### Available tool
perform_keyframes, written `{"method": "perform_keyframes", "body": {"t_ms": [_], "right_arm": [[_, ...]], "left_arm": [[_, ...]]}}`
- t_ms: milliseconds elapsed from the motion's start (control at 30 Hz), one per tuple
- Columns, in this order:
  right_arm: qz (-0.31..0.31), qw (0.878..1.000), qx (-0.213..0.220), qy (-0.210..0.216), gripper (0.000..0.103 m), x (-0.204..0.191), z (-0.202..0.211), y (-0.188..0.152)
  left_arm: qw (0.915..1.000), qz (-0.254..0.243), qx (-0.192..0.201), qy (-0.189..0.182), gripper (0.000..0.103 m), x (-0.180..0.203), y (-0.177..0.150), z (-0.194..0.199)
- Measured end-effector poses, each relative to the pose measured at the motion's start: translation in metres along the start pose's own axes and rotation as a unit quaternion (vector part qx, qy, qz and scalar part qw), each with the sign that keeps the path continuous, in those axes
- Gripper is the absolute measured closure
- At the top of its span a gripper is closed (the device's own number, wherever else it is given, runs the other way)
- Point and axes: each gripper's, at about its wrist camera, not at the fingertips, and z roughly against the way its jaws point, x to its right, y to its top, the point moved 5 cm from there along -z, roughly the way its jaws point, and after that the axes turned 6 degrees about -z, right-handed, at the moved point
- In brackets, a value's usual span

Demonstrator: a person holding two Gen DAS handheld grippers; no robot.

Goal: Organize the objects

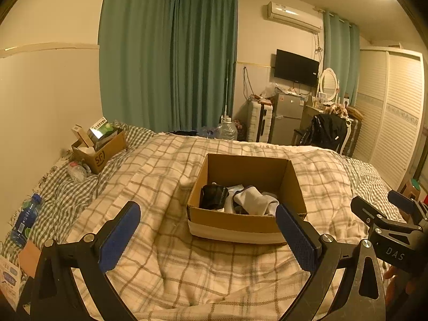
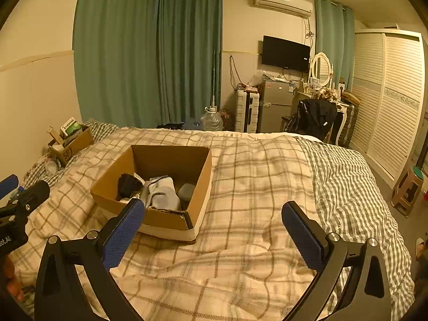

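Note:
An open cardboard box [image 1: 235, 224] sits on the plaid blanket [image 1: 187, 267] in the middle of the bed; it also shows in the right wrist view [image 2: 165, 222]. Inside lie a black sock bundle [image 1: 213, 196], white-grey socks [image 1: 254, 200] and a small grey item [image 2: 186, 191]. My left gripper [image 1: 208, 234] is open and empty, just in front of the box. My right gripper [image 2: 214, 230] is open and empty, to the right of the box. The right gripper also shows at the right edge of the left wrist view [image 1: 382, 211].
A smaller cardboard box [image 1: 100, 147] with packets stands at the bed's far left by the wall. Bottles [image 1: 25, 219] lie along the left edge. Beyond the bed are a water jug [image 1: 227, 129], fridge [image 1: 287, 117], chair with black jacket [image 1: 326, 131] and wardrobe [image 1: 388, 112]. A stool [image 2: 409, 190] stands right.

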Motion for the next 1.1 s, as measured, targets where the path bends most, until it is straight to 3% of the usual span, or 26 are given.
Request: {"method": "perform_keyframes", "body": {"t_ms": [1100], "right_arm": [[0.003, 1.0, -0.002, 0.007, 0.0, -0.009, 0.0028, -0.0041]], "left_arm": [[0.9997, -0.016, -0.018, 0.0, 0.0, 0.0021, -0.0045, -0.0051]]}}
